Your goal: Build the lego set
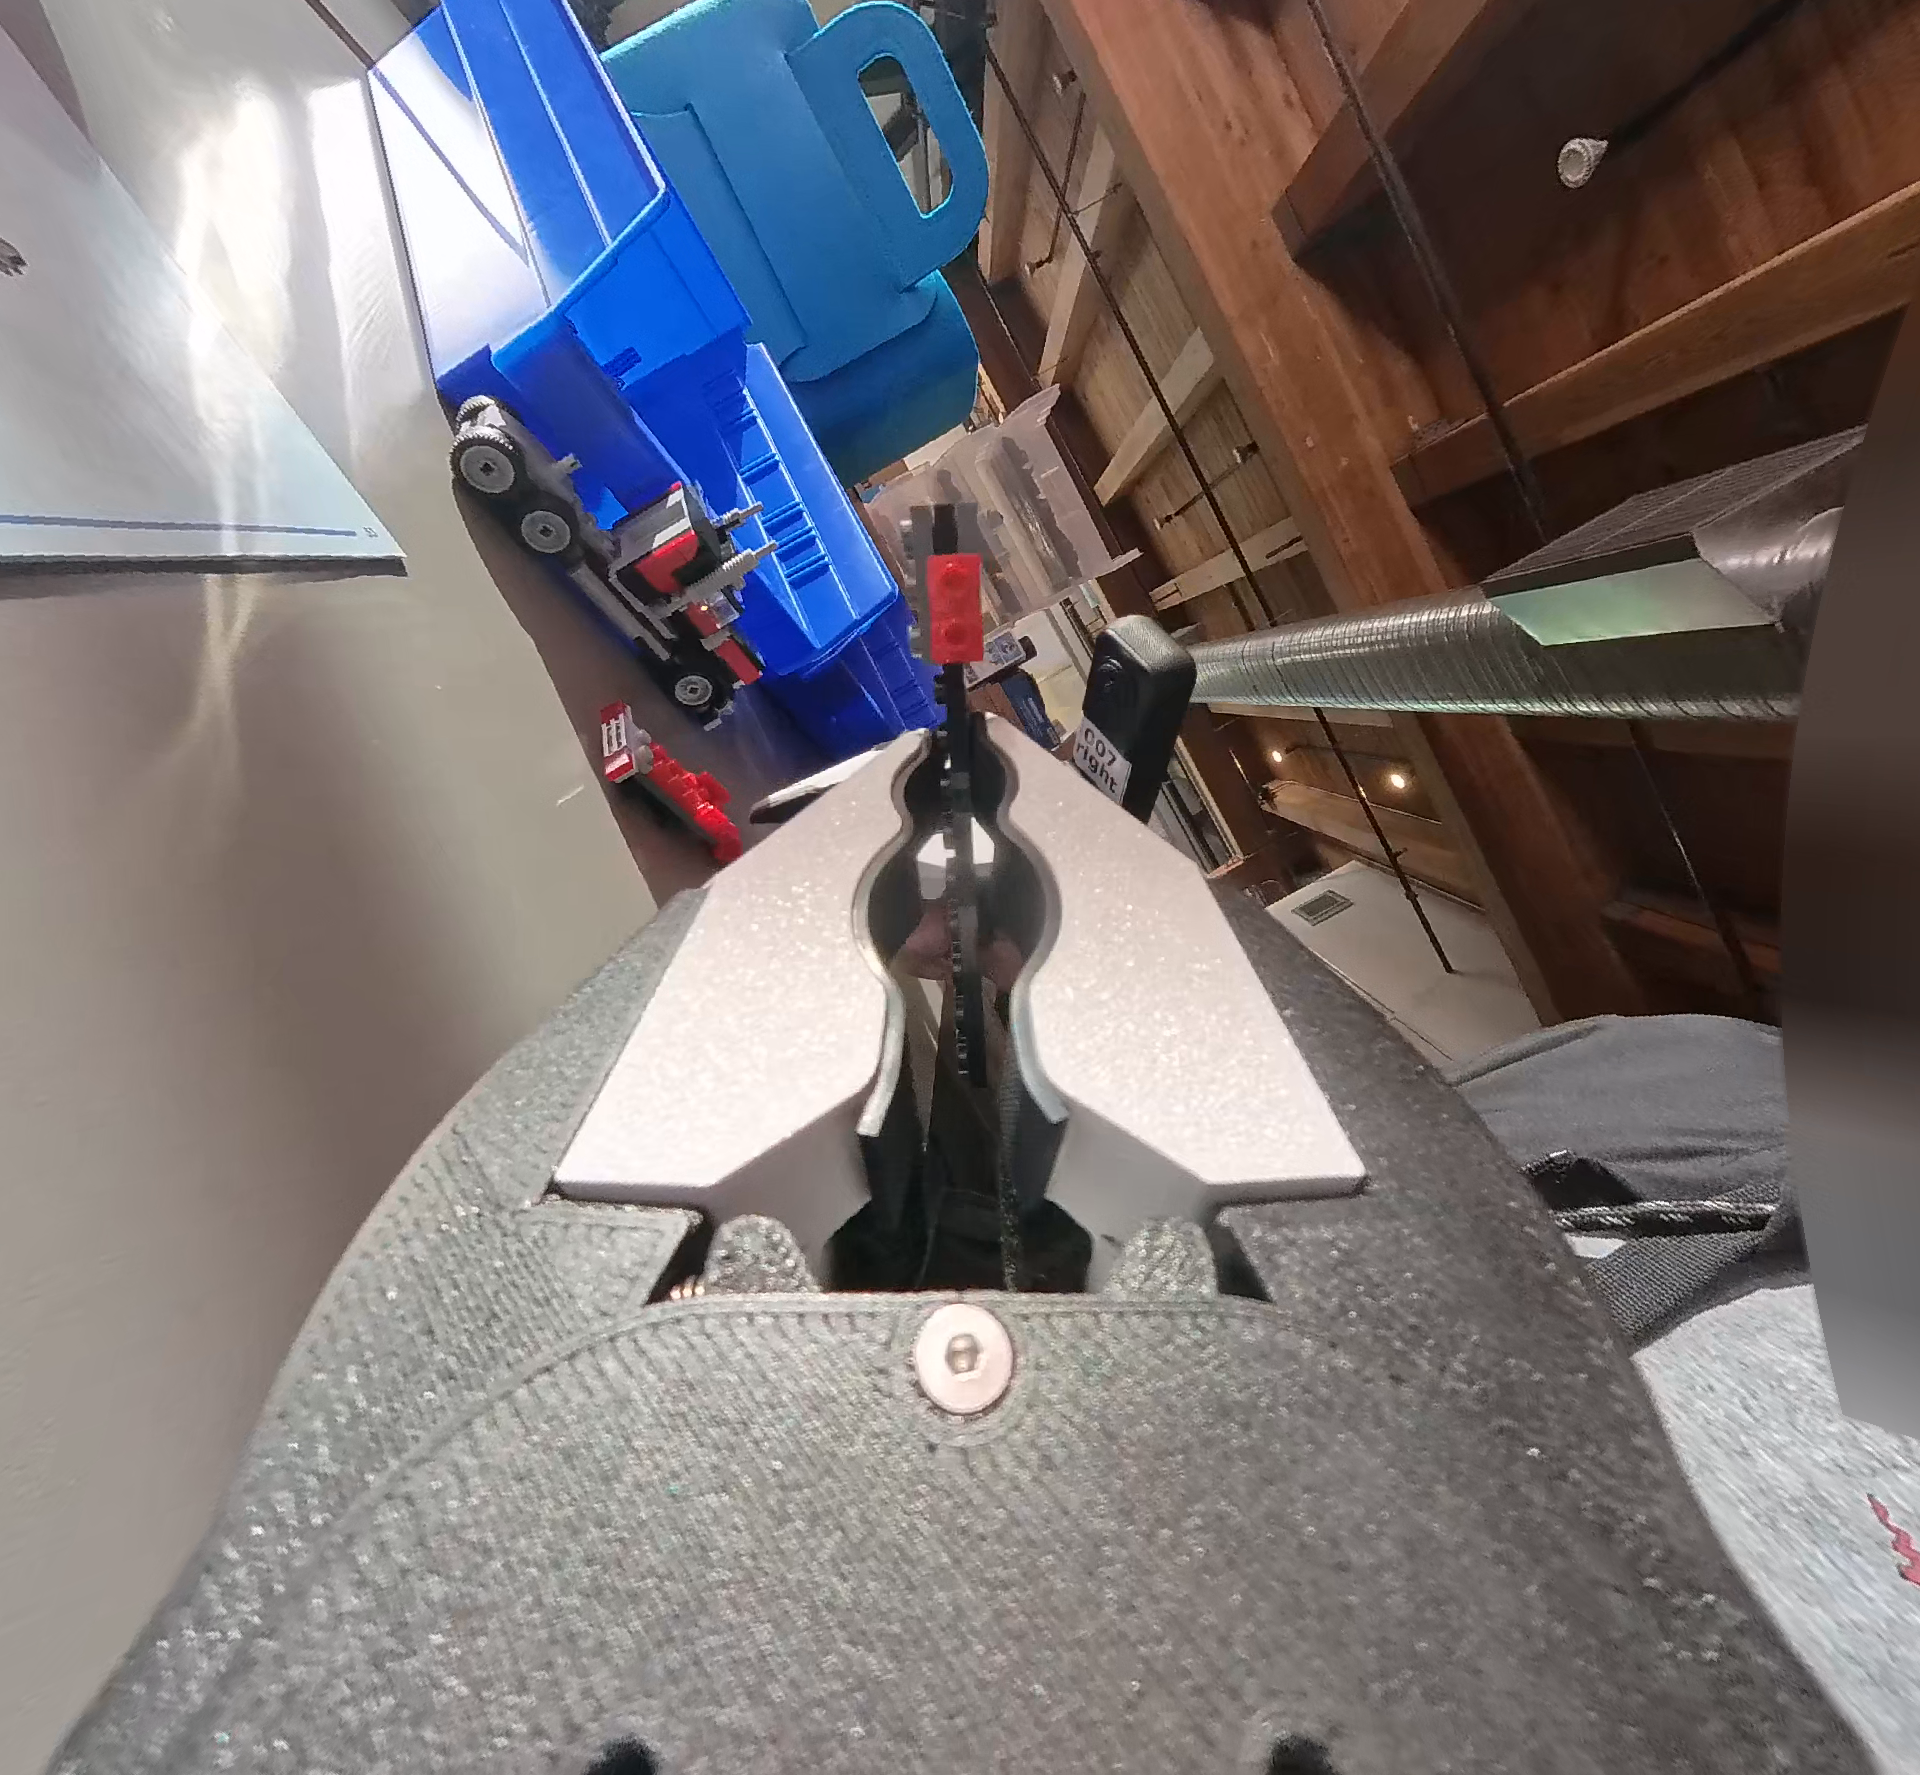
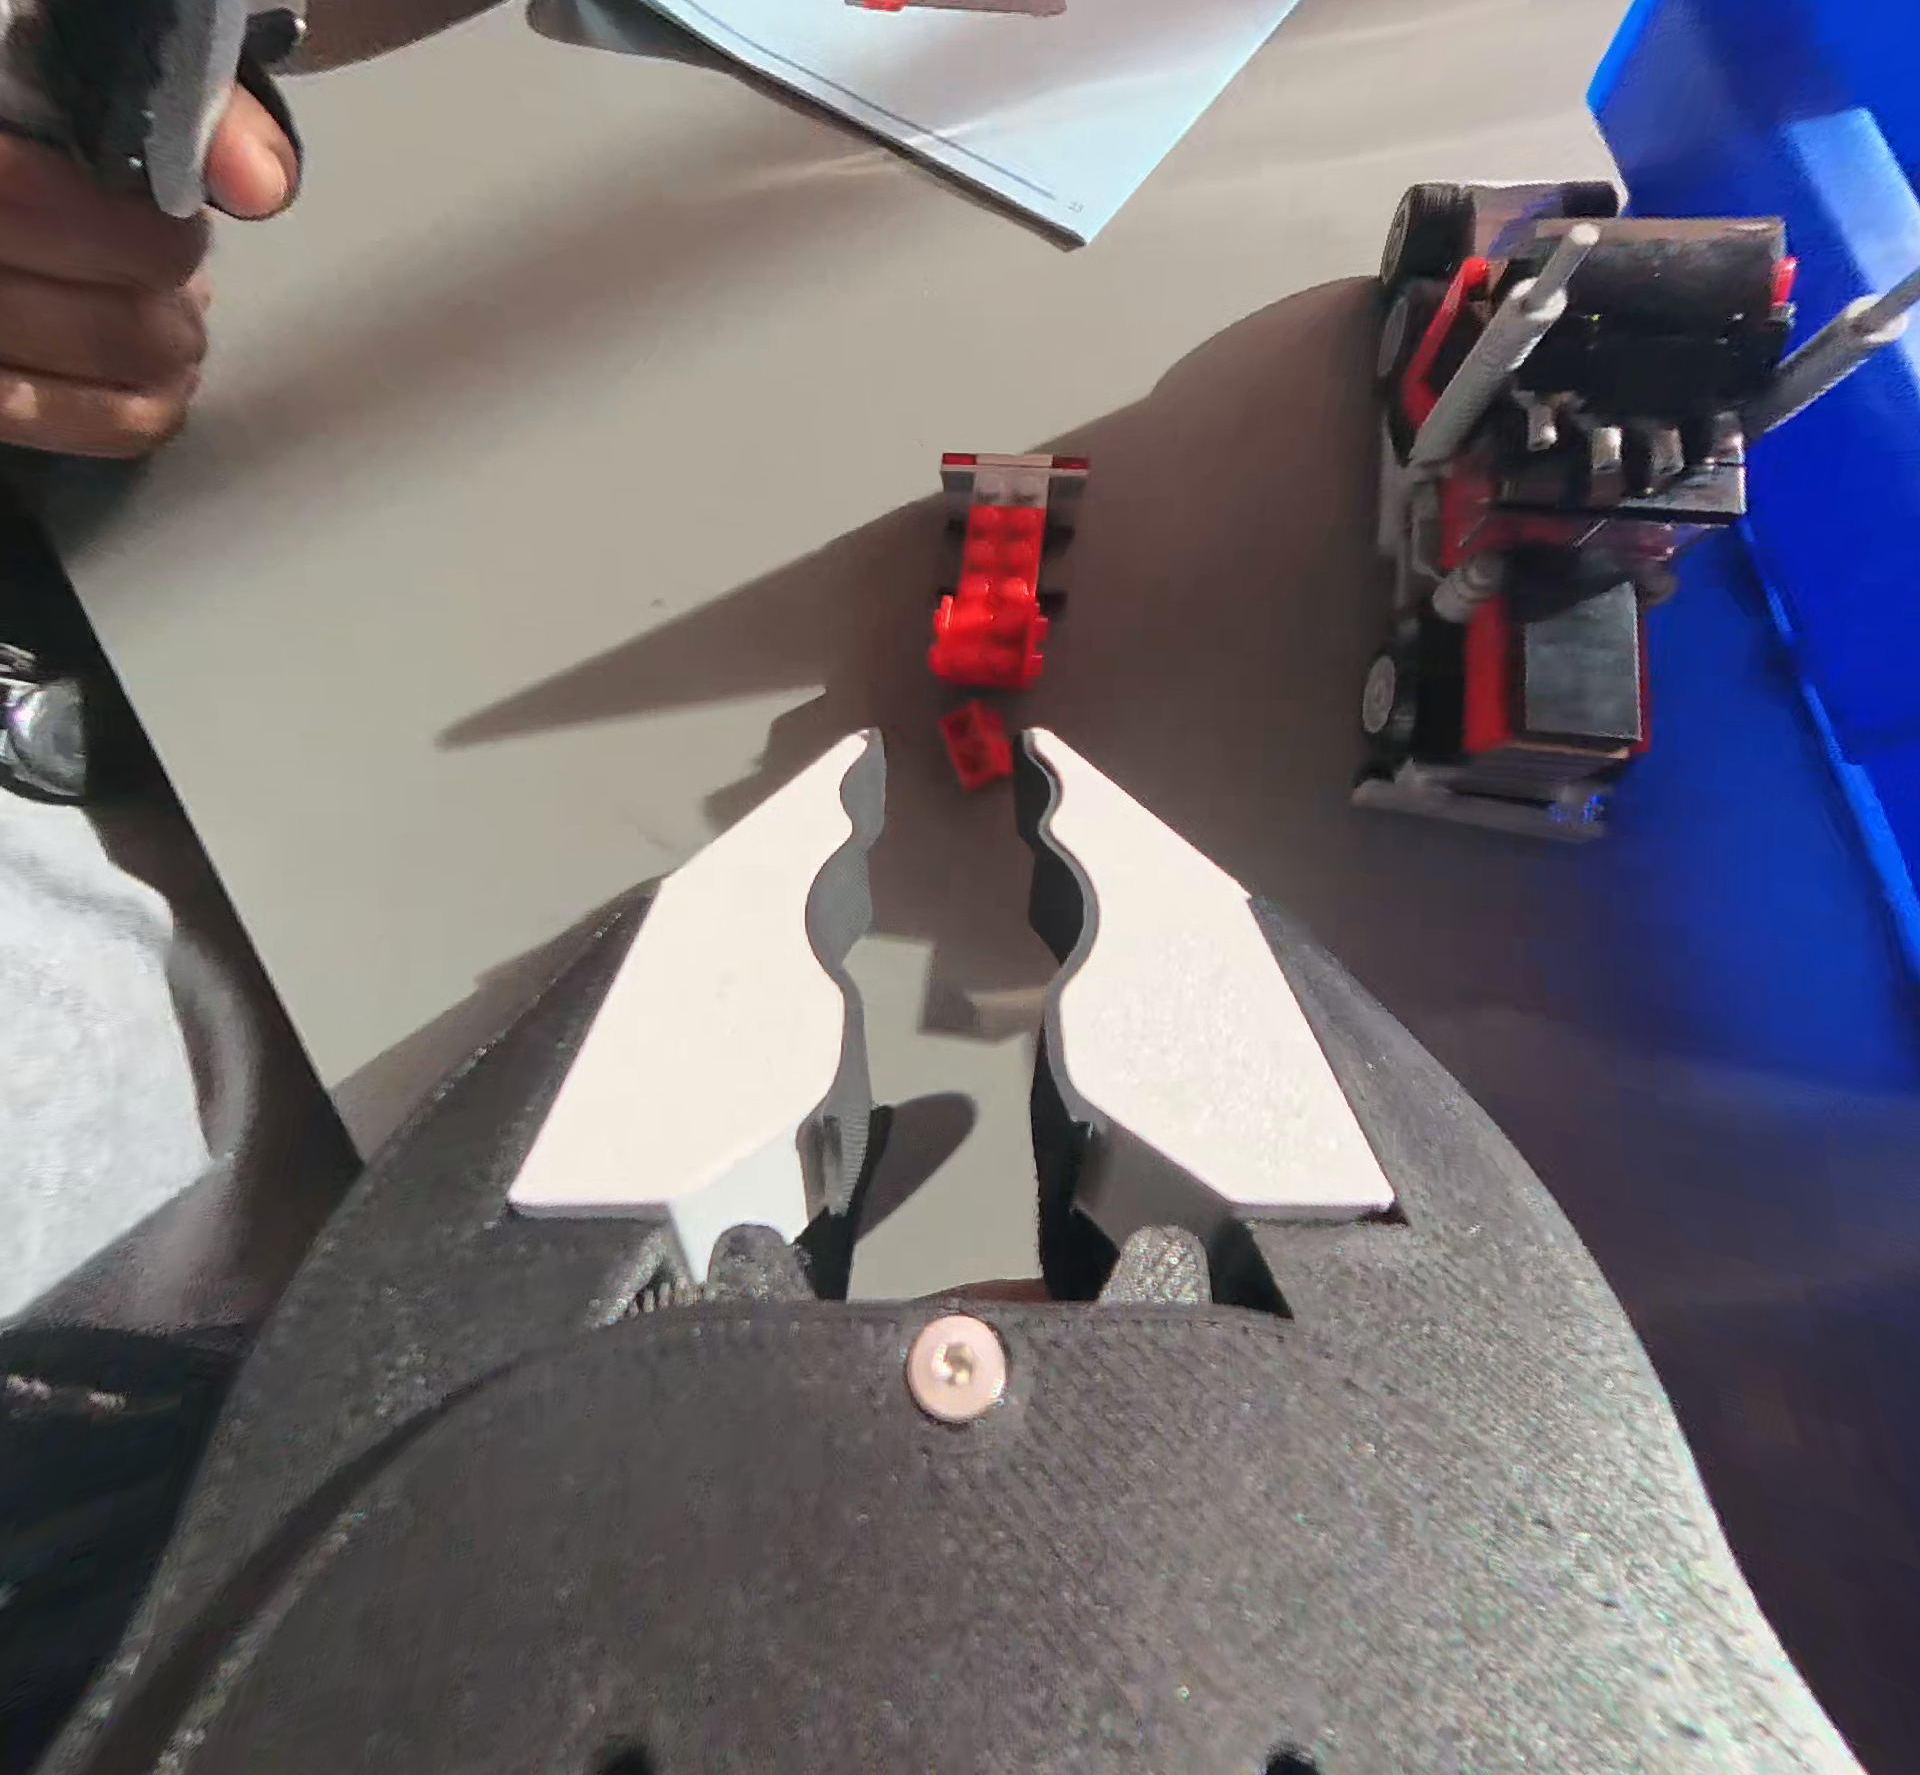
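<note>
Brick (image 2: 975,744), small and red, lies on your table (image 2: 540,437) just ahead of your open right gripper (image 2: 951,749), tilted across its gap, while your left gripper (image 1: 954,738) clamps a black strip (image 1: 951,686).

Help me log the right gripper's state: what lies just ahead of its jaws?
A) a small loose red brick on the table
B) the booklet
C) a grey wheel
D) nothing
A: the right gripper has its jaws apart, and a small red brick lies on the table between the tips.
</note>
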Demonstrator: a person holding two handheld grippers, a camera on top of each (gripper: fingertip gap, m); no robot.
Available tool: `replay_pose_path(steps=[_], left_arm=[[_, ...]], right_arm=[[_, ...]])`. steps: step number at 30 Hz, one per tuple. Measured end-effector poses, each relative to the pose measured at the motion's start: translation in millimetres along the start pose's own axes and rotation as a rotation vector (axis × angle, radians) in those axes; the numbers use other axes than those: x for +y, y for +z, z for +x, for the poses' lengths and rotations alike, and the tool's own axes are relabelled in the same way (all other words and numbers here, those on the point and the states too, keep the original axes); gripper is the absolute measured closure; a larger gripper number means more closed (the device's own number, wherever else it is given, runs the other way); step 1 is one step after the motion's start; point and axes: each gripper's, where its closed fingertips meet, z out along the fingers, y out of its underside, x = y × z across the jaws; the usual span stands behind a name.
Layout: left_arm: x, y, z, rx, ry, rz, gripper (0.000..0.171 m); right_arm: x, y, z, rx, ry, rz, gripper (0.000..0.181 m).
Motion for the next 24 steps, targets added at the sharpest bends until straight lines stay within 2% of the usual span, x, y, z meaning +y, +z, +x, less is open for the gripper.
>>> replay_pose_path(steps=[6,12,18,24], left_arm=[[1,-1,0,-0.006,-0.003,0.002,0.166],[1,-2,-4,-0.01,-0.058,0.008,0.167],[-1,-5,-10,-0.024,-0.132,0.037,0.166],[-15,-13,-17,-0.071,-0.091,0.086,0.166]], right_arm=[[8,14,3,0.085,-0.054,-0.075,0.17],[6,11,-12,0.068,-0.015,-0.077,0.171],[-29,19,-42,0.033,-0.098,-0.018,0.172],[-48,56,-30,0.177,-0.259,-0.057,0.171]])
